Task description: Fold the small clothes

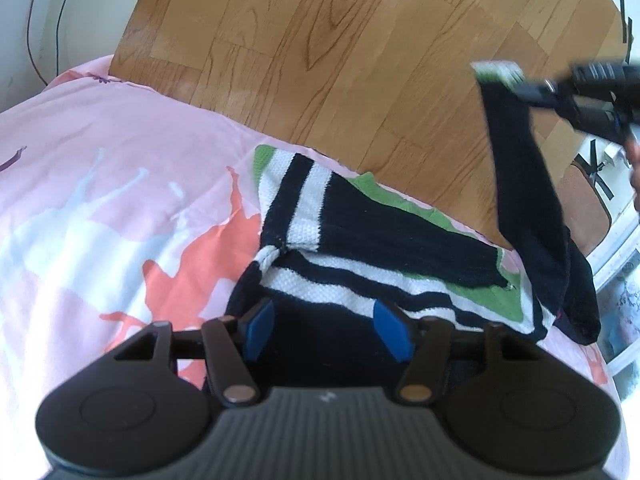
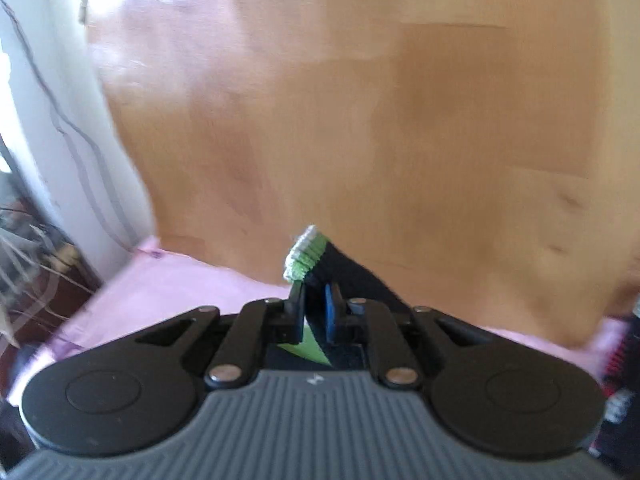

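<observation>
Sweater [image 1: 360,248], knitted in black, white and green, lies on the pink sheet [image 1: 100,200] near the bed's far edge, with wood floor [image 1: 320,40] beyond. I see my left gripper [image 1: 324,330] low over the sweater's near black part, its blue pads [image 1: 390,330] wide apart with nothing clamped between them; whether they touch the knit I cannot tell. My right gripper [image 2: 314,312] has its fingers pinched together on the sleeve [image 1: 524,184] close to the green and white cuff [image 2: 304,258], which sticks out just past the fingertips. From the left camera, that sleeve hangs from the raised right gripper at the far right down to the sweater's right side. The right camera's picture is blurred, showing floor ahead and pink sheet below.
</observation>
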Demonstrator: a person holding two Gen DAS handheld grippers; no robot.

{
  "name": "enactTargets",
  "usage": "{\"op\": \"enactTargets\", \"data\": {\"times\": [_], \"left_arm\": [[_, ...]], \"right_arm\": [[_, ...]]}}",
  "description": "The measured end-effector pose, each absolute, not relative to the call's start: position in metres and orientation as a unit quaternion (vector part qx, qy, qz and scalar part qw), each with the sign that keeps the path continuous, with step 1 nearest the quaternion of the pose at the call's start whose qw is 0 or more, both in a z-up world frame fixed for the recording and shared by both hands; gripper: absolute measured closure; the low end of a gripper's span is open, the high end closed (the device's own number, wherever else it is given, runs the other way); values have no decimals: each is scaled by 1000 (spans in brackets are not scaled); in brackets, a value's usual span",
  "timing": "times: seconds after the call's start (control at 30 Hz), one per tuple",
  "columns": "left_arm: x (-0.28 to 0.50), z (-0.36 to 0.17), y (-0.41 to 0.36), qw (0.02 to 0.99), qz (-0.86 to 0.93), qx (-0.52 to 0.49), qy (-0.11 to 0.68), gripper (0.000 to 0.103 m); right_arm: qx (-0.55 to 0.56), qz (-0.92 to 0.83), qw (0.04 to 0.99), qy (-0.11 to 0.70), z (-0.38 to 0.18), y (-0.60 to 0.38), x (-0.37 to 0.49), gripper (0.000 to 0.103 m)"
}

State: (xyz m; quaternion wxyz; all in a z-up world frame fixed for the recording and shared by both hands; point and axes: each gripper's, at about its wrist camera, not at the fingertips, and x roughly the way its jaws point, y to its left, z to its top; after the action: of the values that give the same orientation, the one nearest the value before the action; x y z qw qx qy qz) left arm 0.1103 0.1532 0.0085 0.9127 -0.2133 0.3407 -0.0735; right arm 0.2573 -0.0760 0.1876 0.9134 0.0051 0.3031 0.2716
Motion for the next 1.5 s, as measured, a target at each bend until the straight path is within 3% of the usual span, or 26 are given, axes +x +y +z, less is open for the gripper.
{"op": "enactTargets", "data": {"times": [0.4, 0.53, 0.77, 1.0, 1.07, 1.13, 1.27, 1.5], "left_arm": [[113, 6, 154, 911, -72, -215, 345, 43], [115, 6, 154, 910, -70, -216, 347, 43], [115, 5, 152, 913, -70, -204, 347, 39], [114, 5, 152, 914, -73, -200, 345, 37], [114, 4, 152, 915, -73, -201, 343, 36], [113, 5, 152, 915, -71, -203, 341, 33], [113, 5, 153, 915, -71, -206, 339, 32], [113, 6, 150, 916, -72, -198, 340, 30]], "right_arm": [[28, 366, 830, 419, 68, 28, 272, 90], [-15, 351, 845, 404, 59, 20, 259, 90], [72, 361, 854, 368, 79, -20, 255, 90], [89, 349, 845, 395, 58, -11, 258, 90], [76, 353, 839, 406, 53, 0, 256, 80], [48, 361, 818, 446, 40, 13, 257, 62], [44, 358, 824, 436, 44, 0, 247, 63], [60, 230, 897, 372, 65, -120, 242, 63]]}}
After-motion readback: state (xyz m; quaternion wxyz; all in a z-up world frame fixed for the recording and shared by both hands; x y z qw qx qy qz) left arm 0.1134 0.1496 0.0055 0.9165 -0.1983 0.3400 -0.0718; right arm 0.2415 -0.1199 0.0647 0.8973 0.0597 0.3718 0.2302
